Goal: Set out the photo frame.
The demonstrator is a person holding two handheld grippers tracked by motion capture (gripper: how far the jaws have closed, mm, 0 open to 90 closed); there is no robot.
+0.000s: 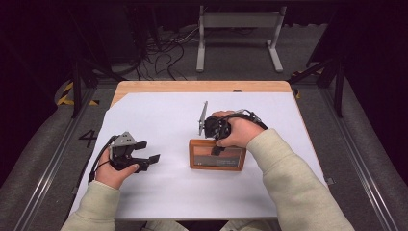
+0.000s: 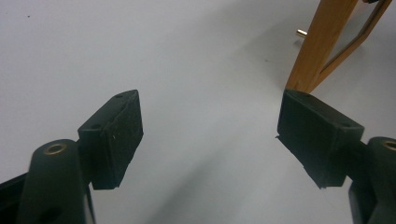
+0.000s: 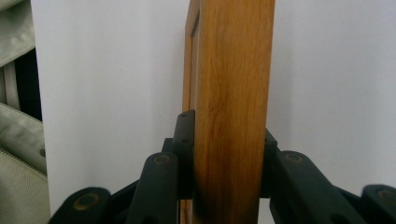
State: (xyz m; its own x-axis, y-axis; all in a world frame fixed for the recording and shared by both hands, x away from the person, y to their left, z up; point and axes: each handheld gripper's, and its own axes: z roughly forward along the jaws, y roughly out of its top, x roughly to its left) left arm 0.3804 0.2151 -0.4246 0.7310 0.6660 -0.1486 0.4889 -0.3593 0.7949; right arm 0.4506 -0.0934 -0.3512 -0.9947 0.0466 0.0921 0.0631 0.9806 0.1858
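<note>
From above we see the wooden picture frame (image 1: 216, 155) on the white table sheet (image 1: 159, 192) under the right gripper (image 1: 217, 150), whose own view shows its jaws clamped across the frame's edge, while the left gripper (image 1: 146, 161), spread wide, holds nothing.

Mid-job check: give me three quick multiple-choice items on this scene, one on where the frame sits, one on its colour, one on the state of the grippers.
1. Where is the wooden frame?
A. on the white sheet, before the right hand
B. on the floor
C. at the table's far left corner

2. What colour is the frame's rim?
A. black
B. brown wood
C. blue

3. Which gripper grips the frame?
A. left
B. right
C. neither

Answers:
1 A: it stands on the white sheet.
2 B: wood grain shows in the right gripper view.
3 B: the right gripper clamps the rim; the left gripper is open, holding nothing.
</note>
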